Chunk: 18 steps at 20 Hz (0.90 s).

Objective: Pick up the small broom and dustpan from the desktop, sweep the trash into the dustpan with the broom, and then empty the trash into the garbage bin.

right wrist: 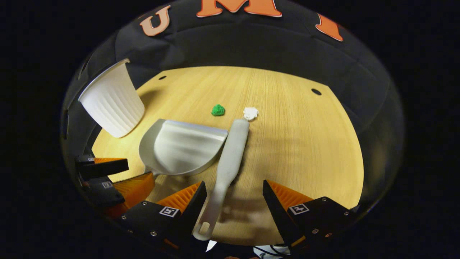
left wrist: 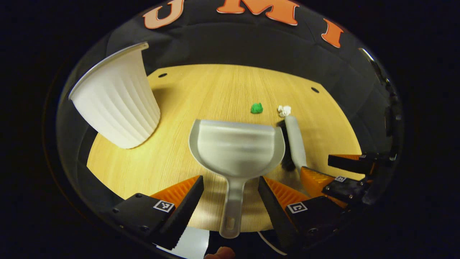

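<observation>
Straddling the handle of the dustpan, the left gripper has its jaws spread wide with a clear gap on either side of the handle, so it grips nothing. In the right gripper view the right gripper is likewise wide open around the handle of the small broom, its left finger close beside the handle and its right finger well apart from it; it holds nothing either. Both tools lie flat on the wooden desktop, the broom just beside the dustpan's right edge and angled toward it. The trash sits beyond them: a green scrap near the pan's front lip and a white crumpled scrap at the tip of the broom. The white ribbed garbage bin stands to the far left of the desktop. This looks like the opening step, the pick-up, with sweeping and emptying not yet done. The next move calls for each pair of jaws to close squarely on its handle, the right gripper perhaps centring first, then lifting both tools without knocking the scraps away.
</observation>
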Each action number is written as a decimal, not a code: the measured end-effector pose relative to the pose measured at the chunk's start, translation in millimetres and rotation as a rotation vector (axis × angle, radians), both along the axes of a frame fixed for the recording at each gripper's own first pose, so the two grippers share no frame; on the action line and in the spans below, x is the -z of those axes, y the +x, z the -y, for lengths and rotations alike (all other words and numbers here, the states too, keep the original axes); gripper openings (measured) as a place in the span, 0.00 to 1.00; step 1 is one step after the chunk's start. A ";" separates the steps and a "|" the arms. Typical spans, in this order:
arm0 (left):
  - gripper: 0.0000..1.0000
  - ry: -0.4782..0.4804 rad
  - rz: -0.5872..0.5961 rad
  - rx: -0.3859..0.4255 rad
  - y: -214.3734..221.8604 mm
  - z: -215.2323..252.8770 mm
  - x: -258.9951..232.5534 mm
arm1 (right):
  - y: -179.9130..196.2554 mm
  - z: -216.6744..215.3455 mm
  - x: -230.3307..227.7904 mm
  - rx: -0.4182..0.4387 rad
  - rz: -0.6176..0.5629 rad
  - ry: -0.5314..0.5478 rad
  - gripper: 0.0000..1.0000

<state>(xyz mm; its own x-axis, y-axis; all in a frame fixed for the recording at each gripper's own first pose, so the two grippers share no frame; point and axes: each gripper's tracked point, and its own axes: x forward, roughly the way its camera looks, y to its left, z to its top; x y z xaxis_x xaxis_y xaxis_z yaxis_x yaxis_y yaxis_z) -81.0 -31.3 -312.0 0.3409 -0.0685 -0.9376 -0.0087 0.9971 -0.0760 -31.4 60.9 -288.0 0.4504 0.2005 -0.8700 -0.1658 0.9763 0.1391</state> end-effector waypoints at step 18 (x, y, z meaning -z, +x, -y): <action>0.61 -0.037 -0.463 0.047 51.9 0.0 25.3 | 4.6 -4.4 51.7 0.055 -0.275 -0.096 0.43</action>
<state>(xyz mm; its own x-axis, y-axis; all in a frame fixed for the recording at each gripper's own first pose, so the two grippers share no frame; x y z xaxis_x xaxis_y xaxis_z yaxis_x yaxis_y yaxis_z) -29.1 -31.3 -337.3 -0.1169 -0.1097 -0.9871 -0.0050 0.9939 -0.1099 -26.8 65.3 -339.7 0.2029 0.0936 -0.9747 -0.0813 0.9936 0.0785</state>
